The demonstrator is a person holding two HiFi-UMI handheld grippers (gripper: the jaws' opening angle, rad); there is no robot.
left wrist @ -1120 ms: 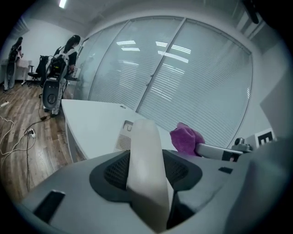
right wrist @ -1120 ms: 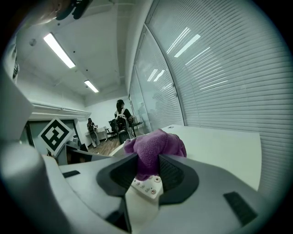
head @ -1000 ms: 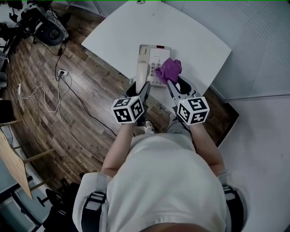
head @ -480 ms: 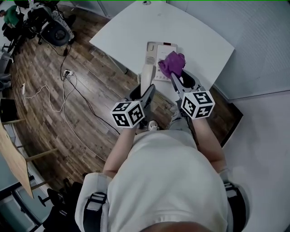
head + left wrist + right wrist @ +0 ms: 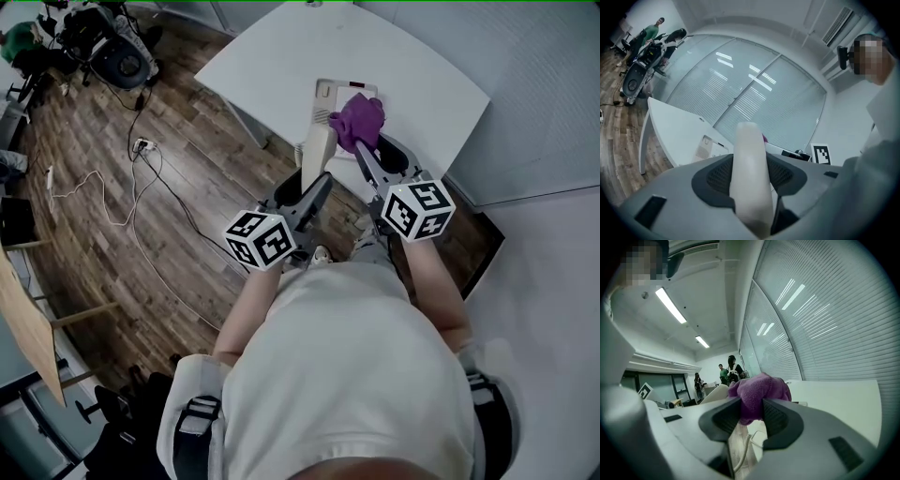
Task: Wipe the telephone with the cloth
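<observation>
Handset was clenched between the left tool's jaws, angled above the tabletop's near edge, with its far end close to the telephone base. The right tool was clamped on a bunched purple cloth over the base's right part. Contact between cloth and base was unclear.

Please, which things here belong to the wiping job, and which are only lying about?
For the job: telephone, handset in the left gripper, purple cloth in the right gripper.
Lying about: floor cables, power strip, dark equipment on the floor.
</observation>
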